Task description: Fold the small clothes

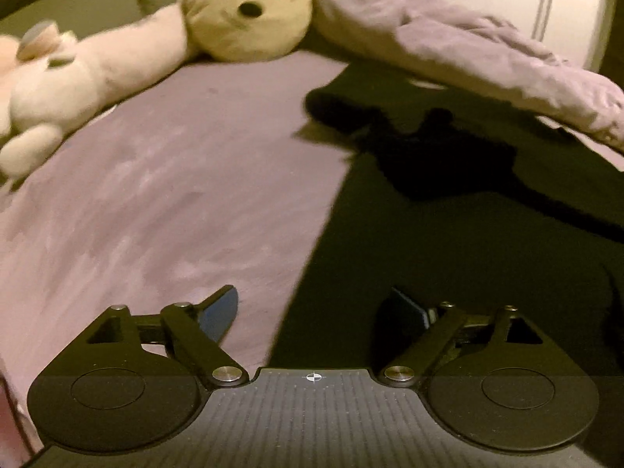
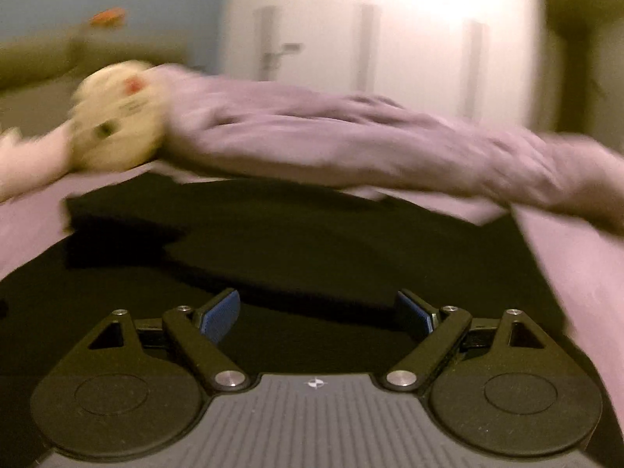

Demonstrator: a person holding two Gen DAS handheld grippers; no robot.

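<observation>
black garment (image 1: 448,202) spread flat on lilac sheet (image 1: 156,195), filling right half of left view, centre of right view. left gripper (image 1: 314,310) and right gripper (image 2: 318,312) both spread apart, gripping nothing.

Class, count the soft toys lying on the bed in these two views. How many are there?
2. A cream cat-face plush lies at the far edge by the crumpled lilac blanket; a white plush lies to its left. Others may be hidden out of frame.

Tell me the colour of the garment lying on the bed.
Black; the garment shows best in the left wrist view, spread on the pink sheet.
</observation>
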